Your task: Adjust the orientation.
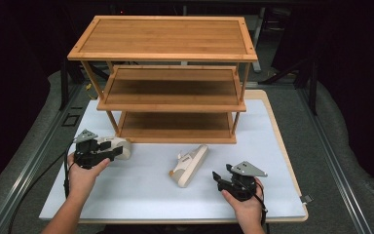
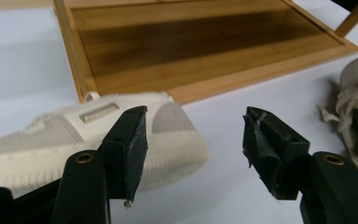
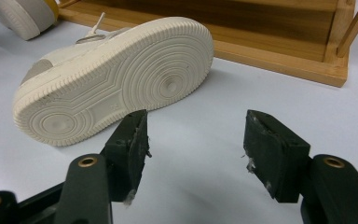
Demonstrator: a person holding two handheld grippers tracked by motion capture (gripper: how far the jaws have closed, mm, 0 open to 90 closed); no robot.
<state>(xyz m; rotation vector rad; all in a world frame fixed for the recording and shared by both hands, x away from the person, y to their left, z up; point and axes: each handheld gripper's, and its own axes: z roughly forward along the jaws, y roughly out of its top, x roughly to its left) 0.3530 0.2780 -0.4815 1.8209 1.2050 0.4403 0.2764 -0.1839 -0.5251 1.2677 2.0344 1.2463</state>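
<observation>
Two pale grey-white sneakers lie on the white table top. One sneaker (image 1: 124,144) rests near the rack's front left corner, and my left gripper (image 1: 115,150) is right beside it. In the left gripper view that sneaker (image 2: 46,140) lies behind the left jaw, and my left gripper (image 2: 193,140) is open with nothing between the jaws. The other sneaker (image 1: 190,165) lies on its side in the middle, its ribbed sole (image 3: 116,74) facing my right gripper (image 3: 196,144). That gripper (image 1: 220,178) is open and empty, a short way from the sole.
A three-tier bamboo rack (image 1: 168,53) stands at the back of the table, its shelves bare. Its bottom shelf (image 2: 191,51) lies just beyond both sneakers. The white table top (image 1: 141,195) ends close to the person's forearms.
</observation>
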